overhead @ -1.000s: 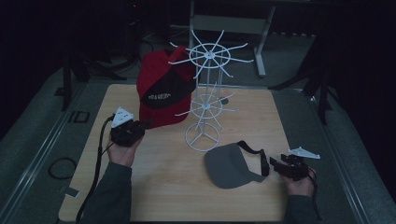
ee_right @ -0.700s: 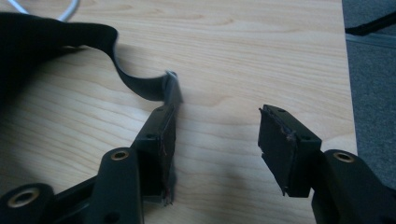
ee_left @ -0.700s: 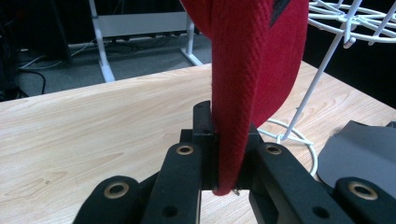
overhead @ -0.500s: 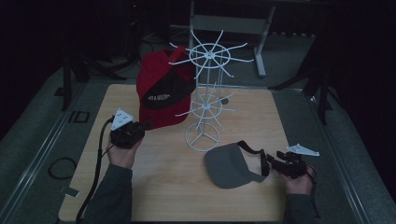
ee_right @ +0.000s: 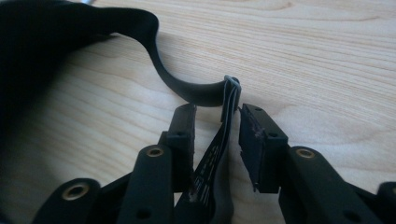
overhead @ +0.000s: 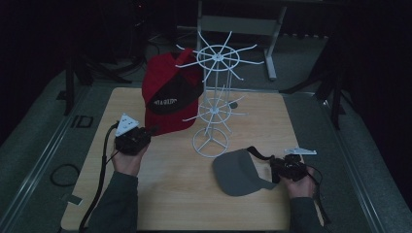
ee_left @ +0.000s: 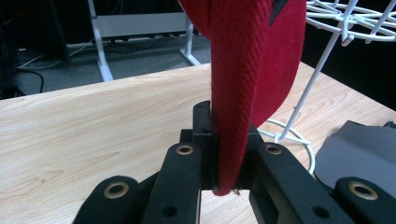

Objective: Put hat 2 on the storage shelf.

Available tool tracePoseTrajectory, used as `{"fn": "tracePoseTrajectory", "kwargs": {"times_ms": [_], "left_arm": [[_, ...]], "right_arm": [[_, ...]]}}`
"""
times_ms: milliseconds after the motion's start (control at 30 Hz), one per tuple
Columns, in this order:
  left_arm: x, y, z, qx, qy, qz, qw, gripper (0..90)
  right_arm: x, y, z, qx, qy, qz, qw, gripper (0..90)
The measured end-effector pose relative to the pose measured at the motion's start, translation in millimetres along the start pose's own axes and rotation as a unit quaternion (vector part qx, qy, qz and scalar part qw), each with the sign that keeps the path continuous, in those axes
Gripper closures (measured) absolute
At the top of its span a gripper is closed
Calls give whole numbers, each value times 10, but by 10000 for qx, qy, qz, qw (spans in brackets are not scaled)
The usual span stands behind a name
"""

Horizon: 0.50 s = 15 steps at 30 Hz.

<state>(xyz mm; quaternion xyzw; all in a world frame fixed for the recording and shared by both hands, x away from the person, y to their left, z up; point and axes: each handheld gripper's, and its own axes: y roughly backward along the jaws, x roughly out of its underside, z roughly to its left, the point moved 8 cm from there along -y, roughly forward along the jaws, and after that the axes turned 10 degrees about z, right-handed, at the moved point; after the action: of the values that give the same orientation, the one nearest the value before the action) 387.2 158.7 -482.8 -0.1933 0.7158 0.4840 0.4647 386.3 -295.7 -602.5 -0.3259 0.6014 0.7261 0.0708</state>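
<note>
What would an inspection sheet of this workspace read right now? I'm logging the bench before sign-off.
Surface: wooden table, bare around the items.
Job's things: red cap hangs against the white wire rack; grey cap lies flat by the rack's base.
Clutter: nothing seen.
Grippers: left gripper jaws clamped on the red cap's brim; right gripper jaws have just been closing around the grey cap's strap, gap visible at one pad.
Cables: black cable trails from the left gripper off the table edge.
Surroundings: dark; grey table frame behind.
</note>
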Motion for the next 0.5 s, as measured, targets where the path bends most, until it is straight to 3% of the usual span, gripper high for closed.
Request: {"fn": "tracePoseTrajectory", "kwargs": {"times_ms": [167,500], "left_arm": [[5,4,1,9,7,-9,10000,851],[10,20,12,-4,3,-17,10000,851]], "right_arm": [[-15,-97,-37,213,-84,252,9994,713],[-103,-164,-71,299,36,445,9986,849]]}}
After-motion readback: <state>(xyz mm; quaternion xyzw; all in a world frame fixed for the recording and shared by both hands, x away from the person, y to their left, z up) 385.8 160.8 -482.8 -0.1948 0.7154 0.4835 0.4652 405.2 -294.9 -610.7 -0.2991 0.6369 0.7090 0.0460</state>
